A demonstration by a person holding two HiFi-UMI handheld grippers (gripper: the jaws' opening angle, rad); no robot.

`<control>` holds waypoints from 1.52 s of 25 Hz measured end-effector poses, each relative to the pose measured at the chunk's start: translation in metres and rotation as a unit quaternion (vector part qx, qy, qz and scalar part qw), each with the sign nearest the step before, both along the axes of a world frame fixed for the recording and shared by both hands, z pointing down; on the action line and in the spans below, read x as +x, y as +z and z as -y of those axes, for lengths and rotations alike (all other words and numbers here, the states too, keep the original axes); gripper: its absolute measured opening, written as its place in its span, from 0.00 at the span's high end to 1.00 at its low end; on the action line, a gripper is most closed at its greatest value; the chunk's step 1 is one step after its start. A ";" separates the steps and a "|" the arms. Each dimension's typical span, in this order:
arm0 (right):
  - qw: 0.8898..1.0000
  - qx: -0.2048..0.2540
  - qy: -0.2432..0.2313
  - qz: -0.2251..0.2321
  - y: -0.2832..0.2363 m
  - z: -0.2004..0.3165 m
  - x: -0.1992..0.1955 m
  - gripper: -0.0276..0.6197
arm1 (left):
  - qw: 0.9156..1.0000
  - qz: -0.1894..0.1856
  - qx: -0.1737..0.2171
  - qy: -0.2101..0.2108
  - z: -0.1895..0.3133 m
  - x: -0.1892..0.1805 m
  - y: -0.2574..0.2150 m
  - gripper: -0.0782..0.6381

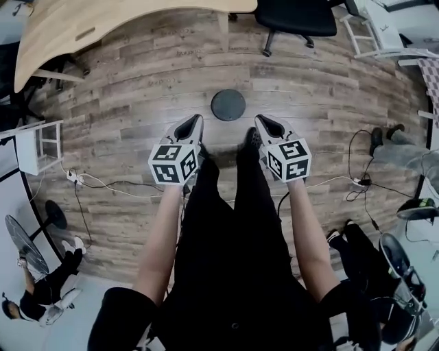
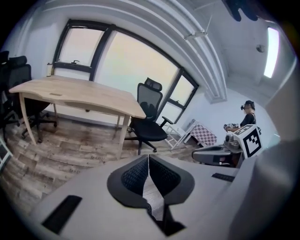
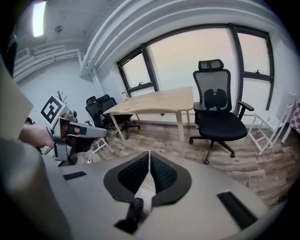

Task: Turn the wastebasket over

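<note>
Head view looks steeply down on a plank floor. The wastebasket shows there as a dark round disc at 12 o'clock from the person's legs. From straight above I cannot tell whether it stands on its base or on its mouth. The left tool is at 8 o'clock from it and the right tool at 4 o'clock. Both are near it but clear of it, each held on an outstretched bare forearm.

Left gripper view shows the left tool with its two dark ribbed pads pressed together at the tips and nothing between them; only floor shows through the narrow slit lower down. The right tool shows at 3 o'clock in this view.

Right gripper view shows the same of the right tool: pads closed on each other, gripping nothing. The left tool appears at 9 o'clock.

A pale wooden bench fills the head view's 11 o'clock corner, and a black office chair stands at 1 o'clock. Cables trail over the floor at 9 o'clock.
</note>
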State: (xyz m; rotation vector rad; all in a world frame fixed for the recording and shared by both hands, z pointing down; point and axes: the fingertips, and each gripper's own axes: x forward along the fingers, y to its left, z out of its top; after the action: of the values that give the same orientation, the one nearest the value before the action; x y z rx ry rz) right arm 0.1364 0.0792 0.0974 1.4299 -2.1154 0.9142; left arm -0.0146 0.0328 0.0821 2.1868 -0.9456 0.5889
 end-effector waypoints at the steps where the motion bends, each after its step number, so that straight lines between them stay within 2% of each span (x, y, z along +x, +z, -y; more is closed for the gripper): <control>1: 1.000 -0.005 -0.008 0.003 0.008 0.002 0.004 0.90 | 1.000 0.003 -0.005 -0.014 0.001 0.002 0.008 0.87; 5: 0.999 -0.032 -0.037 0.013 0.053 0.017 0.017 0.90 | 0.998 0.016 -0.018 -0.053 0.004 0.015 0.045 0.86; 11: 0.996 -0.046 -0.081 -0.008 0.114 0.045 0.019 0.90 | 0.995 0.042 -0.053 -0.070 0.011 0.025 0.121 0.86; 21: 0.990 -0.092 -0.101 -0.036 0.223 0.048 0.030 0.90 | 0.992 0.083 -0.095 -0.020 0.013 0.030 0.226 0.86; 23: 0.990 -0.100 -0.096 -0.038 0.246 0.049 0.034 0.90 | 0.991 0.086 -0.106 -0.004 0.010 0.032 0.248 0.79; 25: 0.989 -0.111 -0.091 -0.038 0.267 0.048 0.036 0.90 | 0.989 0.088 -0.115 0.009 0.007 0.033 0.268 0.77; 28: 0.987 -0.129 -0.086 -0.031 0.296 0.045 0.039 0.78 | 0.988 0.090 -0.126 0.017 0.004 0.031 0.295 0.75; 34: 0.983 -0.155 -0.095 -0.031 0.349 0.037 0.040 0.75 | 0.983 0.097 -0.154 0.022 0.002 0.026 0.351 0.68; 38: 0.981 -0.162 -0.098 -0.029 0.382 0.039 0.038 0.69 | 0.981 0.106 -0.160 0.028 0.003 0.022 0.384 0.63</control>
State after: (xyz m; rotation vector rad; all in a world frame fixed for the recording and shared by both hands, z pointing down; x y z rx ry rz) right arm 0.1742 0.0404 0.4790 1.0528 -1.9163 1.0659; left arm 0.0073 0.0295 0.4657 1.8928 -0.8318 0.9479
